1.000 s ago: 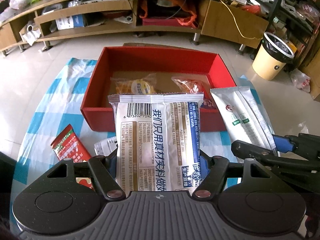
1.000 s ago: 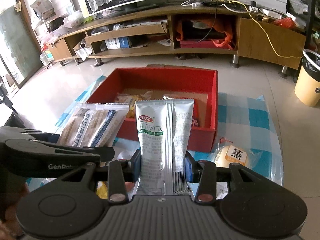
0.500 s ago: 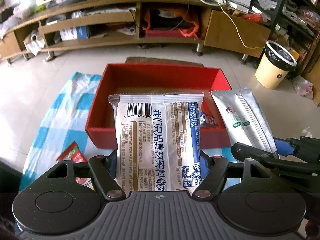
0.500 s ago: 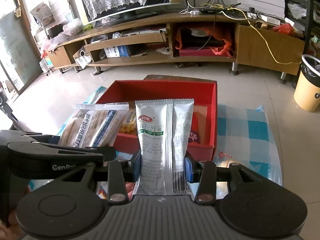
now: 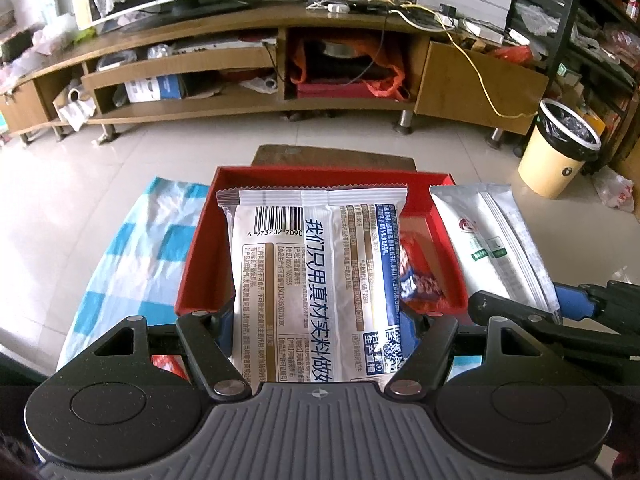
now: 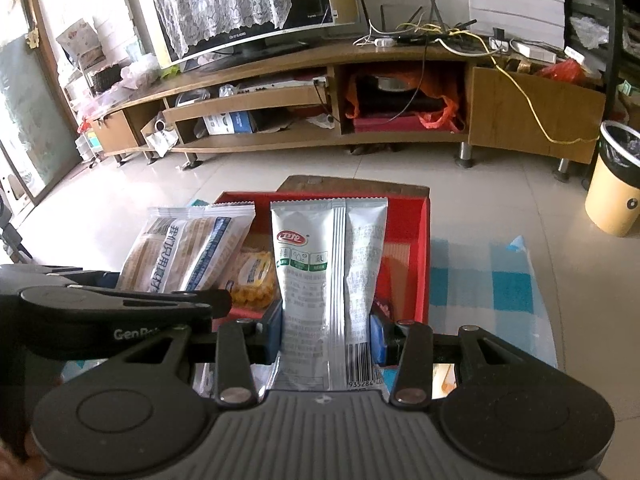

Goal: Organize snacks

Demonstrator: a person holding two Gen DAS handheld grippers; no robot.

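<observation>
Snack packs both held above red rectangular box: white barcode-printed foil packet clamped in left tool, silver green-label pouch clamped in right tool. Box holds yellow snack bag, red wrapper; blue-white checked cloth underneath.

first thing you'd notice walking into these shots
Each gripper is clamped on a snack packet held up close to its camera: the left gripper has a wide white packet with a barcode and blue print, the right gripper a narrower silver packet. Just beyond them sits an open red box on a blue-and-white checked cloth, already holding a few snacks.
</observation>
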